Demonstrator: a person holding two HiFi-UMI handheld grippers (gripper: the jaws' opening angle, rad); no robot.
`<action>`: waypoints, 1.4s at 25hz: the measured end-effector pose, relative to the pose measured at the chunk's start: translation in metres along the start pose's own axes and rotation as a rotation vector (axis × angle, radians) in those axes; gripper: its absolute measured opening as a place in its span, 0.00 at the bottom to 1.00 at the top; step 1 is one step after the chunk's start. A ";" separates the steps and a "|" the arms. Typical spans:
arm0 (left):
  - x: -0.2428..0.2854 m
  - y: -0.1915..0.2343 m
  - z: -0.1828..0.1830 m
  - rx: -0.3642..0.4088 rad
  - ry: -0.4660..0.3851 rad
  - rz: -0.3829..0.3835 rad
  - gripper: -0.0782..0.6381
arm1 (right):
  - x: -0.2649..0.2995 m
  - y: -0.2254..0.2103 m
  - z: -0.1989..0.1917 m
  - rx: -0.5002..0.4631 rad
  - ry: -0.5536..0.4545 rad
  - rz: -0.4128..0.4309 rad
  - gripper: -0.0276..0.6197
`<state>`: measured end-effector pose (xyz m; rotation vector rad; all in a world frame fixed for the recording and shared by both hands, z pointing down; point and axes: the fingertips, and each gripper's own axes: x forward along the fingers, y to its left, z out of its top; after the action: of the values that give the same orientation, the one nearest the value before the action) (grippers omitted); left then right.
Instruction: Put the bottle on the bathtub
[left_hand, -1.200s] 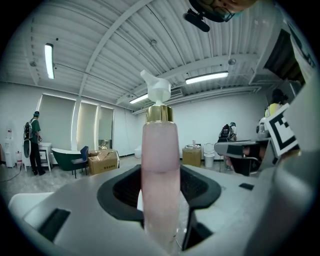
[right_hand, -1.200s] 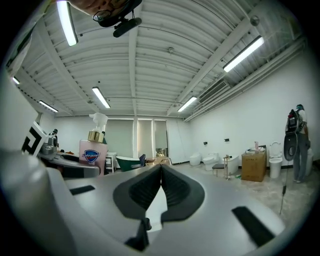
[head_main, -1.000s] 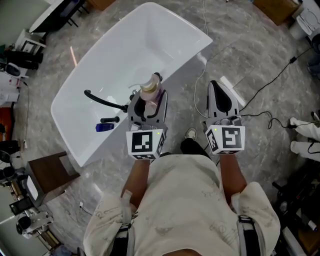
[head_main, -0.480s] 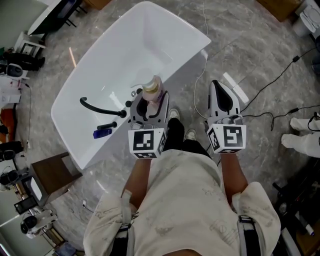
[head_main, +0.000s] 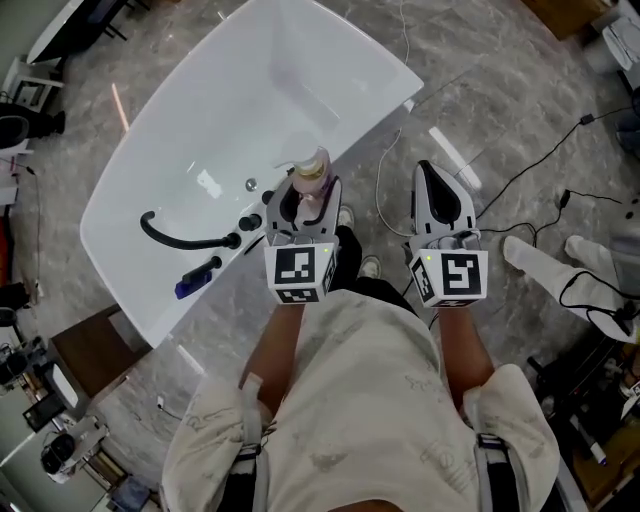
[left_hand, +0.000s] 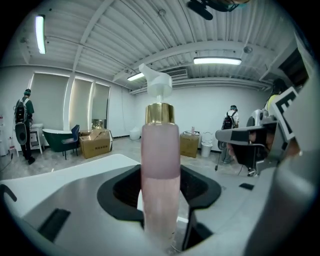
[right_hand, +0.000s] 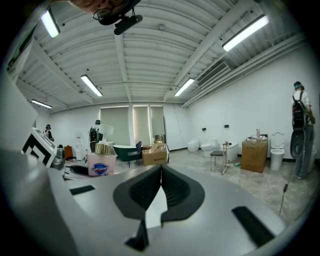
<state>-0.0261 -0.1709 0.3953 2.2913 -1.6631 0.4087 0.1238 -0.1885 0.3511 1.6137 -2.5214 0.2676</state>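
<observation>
Nearest the camera, the person's arms run out to two marker cubes, and past each cube lies a gripper. The left gripper (head_main: 301, 203) is clamped on the bottle (head_main: 313, 176): in the left gripper view the frosted pink body stands upright between the two dark pads, which press on its lower part, while the gold collar and white pump head rise well above them. The right gripper (head_main: 432, 180) is held level just beside it, over the marbled floor (head_main: 500, 90), with its jaws pressed together and nothing between them. From that gripper's view the bottle shows off to the left with a blue label on it. Overhead, the bottle sits over the near rim of the white bathtub (head_main: 250, 90); whether its base touches the rim or hangs just above it is hard to tell from this angle. Farther left a black hose (head_main: 185, 240) and a blue object (head_main: 196, 278) lie by the tub's end.
</observation>
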 end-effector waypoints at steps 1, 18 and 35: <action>0.010 0.006 -0.004 -0.006 0.016 -0.002 0.42 | 0.011 0.001 -0.002 -0.002 0.013 0.002 0.03; 0.159 0.066 -0.116 -0.092 0.232 -0.054 0.42 | 0.127 0.003 -0.071 -0.017 0.223 -0.009 0.03; 0.247 0.068 -0.141 0.039 0.171 -0.131 0.42 | 0.152 -0.006 -0.089 0.005 0.299 -0.050 0.03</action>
<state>-0.0262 -0.3529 0.6248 2.3050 -1.4270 0.5929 0.0672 -0.3058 0.4701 1.5084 -2.2557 0.4715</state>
